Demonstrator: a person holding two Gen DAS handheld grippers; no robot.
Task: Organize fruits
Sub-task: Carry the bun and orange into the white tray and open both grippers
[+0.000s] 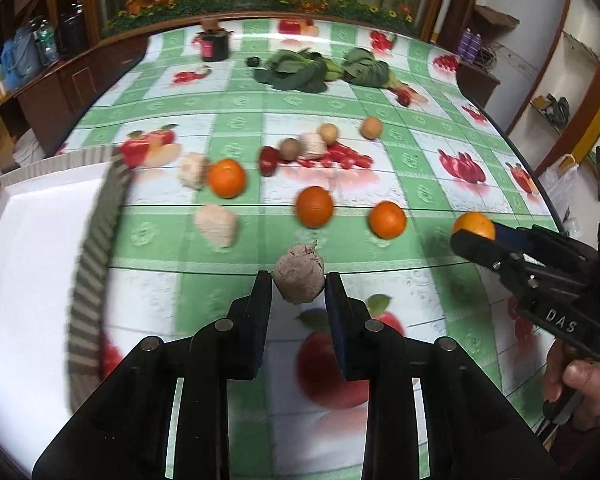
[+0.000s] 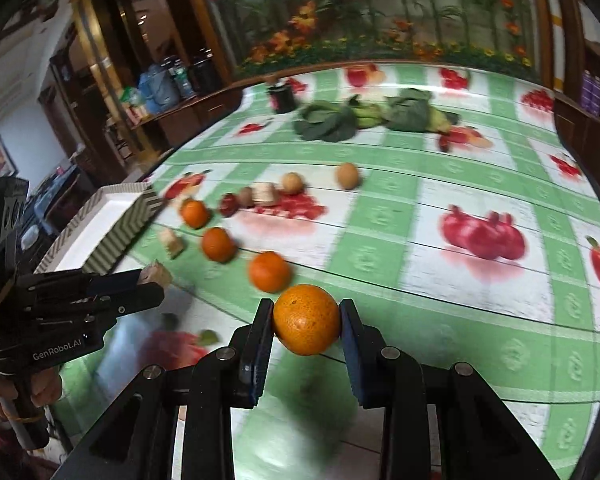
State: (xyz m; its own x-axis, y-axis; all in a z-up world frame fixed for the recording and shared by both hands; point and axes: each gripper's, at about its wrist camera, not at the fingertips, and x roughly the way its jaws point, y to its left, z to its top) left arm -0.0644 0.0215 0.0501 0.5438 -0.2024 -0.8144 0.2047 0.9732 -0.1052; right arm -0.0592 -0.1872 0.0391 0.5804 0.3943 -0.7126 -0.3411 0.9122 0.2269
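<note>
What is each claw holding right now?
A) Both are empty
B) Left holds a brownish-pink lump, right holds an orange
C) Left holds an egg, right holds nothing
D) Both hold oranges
B: the left claw pinches a brownish-pink lump, while the right claw clamps an orange between its pads.

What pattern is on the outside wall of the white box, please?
Grey-and-cream zigzag stripes on the box, clearest in the right wrist view.
</note>
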